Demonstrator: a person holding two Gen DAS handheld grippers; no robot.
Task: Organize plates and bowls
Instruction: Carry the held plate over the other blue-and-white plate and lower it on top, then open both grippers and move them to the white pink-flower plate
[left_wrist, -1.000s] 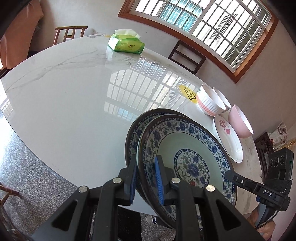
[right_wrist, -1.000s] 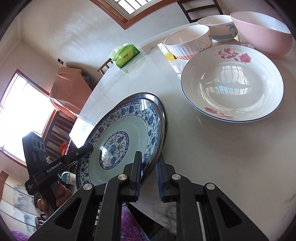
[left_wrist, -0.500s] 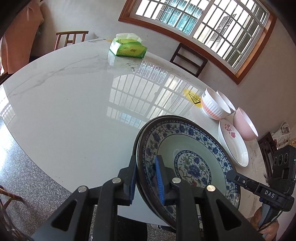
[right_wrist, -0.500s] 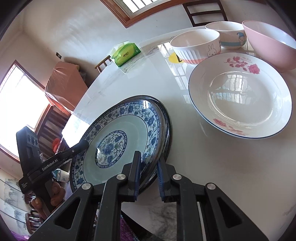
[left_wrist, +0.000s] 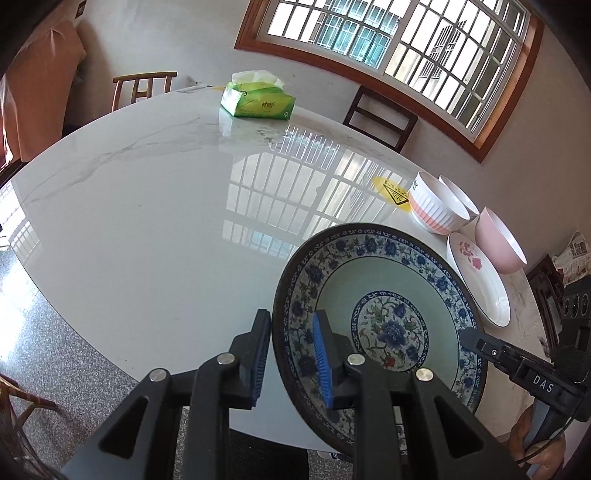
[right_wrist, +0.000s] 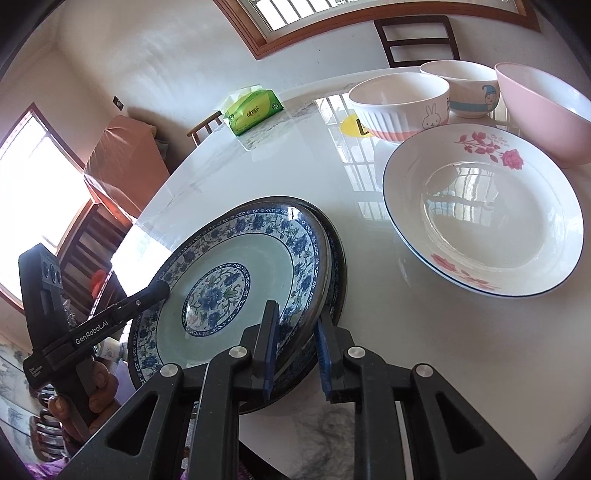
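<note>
Left wrist view: left gripper (left_wrist: 291, 354) jaws are opening, straddling the blue floral plates (left_wrist: 384, 314) at the worktop (left_wrist: 147, 221) near edge; right gripper (right_wrist: 295, 350) jaws are loosening around the opposite rim.

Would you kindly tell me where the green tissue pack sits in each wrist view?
Left wrist view: green tissue pack at top centre, on the far edge of the white marble table.
Right wrist view: upper left of centre.
Shared landmark: ribbed white-and-pink bowl.
</note>
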